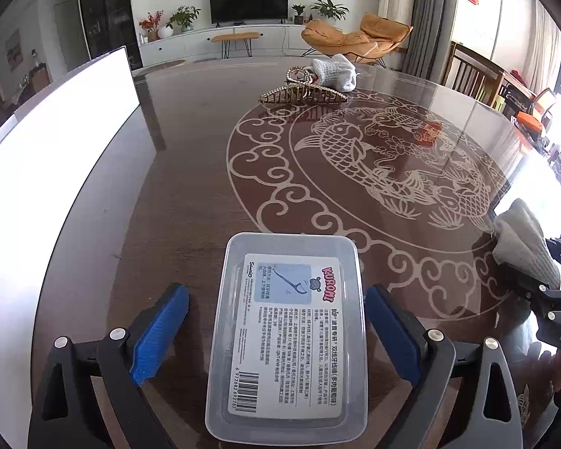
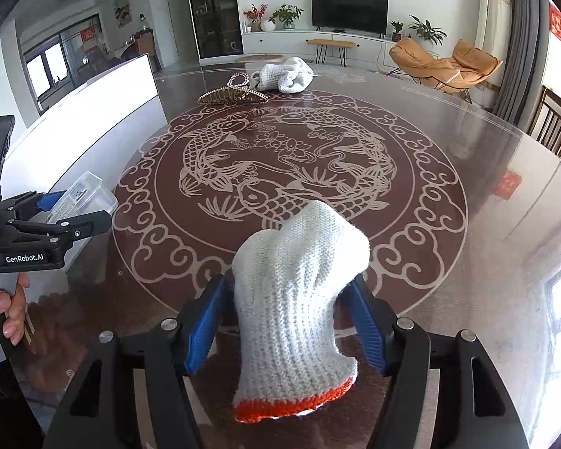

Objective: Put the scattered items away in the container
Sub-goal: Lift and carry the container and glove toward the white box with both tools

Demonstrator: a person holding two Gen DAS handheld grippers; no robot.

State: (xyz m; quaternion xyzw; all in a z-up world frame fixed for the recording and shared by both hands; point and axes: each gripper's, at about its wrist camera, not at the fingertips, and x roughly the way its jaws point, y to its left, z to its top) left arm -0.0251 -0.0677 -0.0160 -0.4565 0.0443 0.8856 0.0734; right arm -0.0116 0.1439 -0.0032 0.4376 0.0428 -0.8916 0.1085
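Your right gripper (image 2: 288, 321) pinches a white glove (image 2: 295, 310) (orange cuff nearest you) between narrowed jaws. Your left gripper (image 1: 276, 321) stands wide, the clear box (image 1: 288, 340) between its jaws, untouched.
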